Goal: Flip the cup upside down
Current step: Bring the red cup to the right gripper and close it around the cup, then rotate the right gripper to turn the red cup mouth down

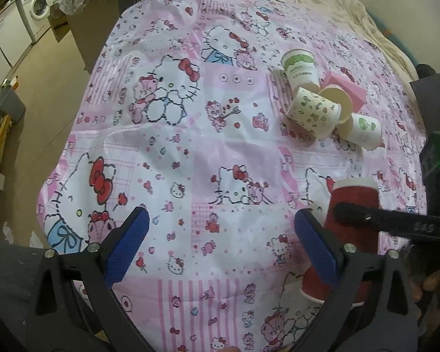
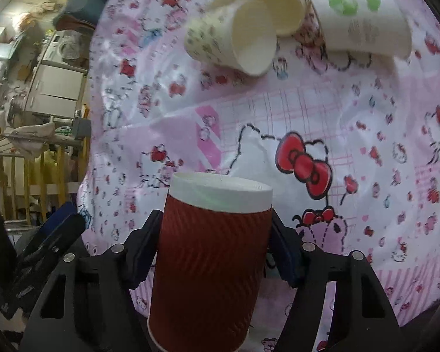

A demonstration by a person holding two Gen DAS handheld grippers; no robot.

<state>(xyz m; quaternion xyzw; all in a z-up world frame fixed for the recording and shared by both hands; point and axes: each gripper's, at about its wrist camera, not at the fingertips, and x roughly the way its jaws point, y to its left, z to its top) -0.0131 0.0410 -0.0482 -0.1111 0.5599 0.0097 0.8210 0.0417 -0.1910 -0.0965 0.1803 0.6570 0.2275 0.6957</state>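
Observation:
A red ribbed paper cup (image 2: 211,258) stands upside down, white base up, rim down near the pink cartoon-cat cloth (image 2: 366,158). My right gripper (image 2: 214,246) is shut on the red cup, one finger on each side. In the left wrist view the red cup (image 1: 352,228) is at the right, with a black finger of the right gripper (image 1: 393,220) across it. My left gripper (image 1: 220,234) is open and empty, blue pads wide apart, just left of the cup.
Several paper cups lie in a heap (image 1: 322,102) beside a pink block (image 1: 344,86) at the far right of the cloth. The heap also shows in the right wrist view (image 2: 243,35). The floor and a washing machine (image 1: 38,6) lie to the left.

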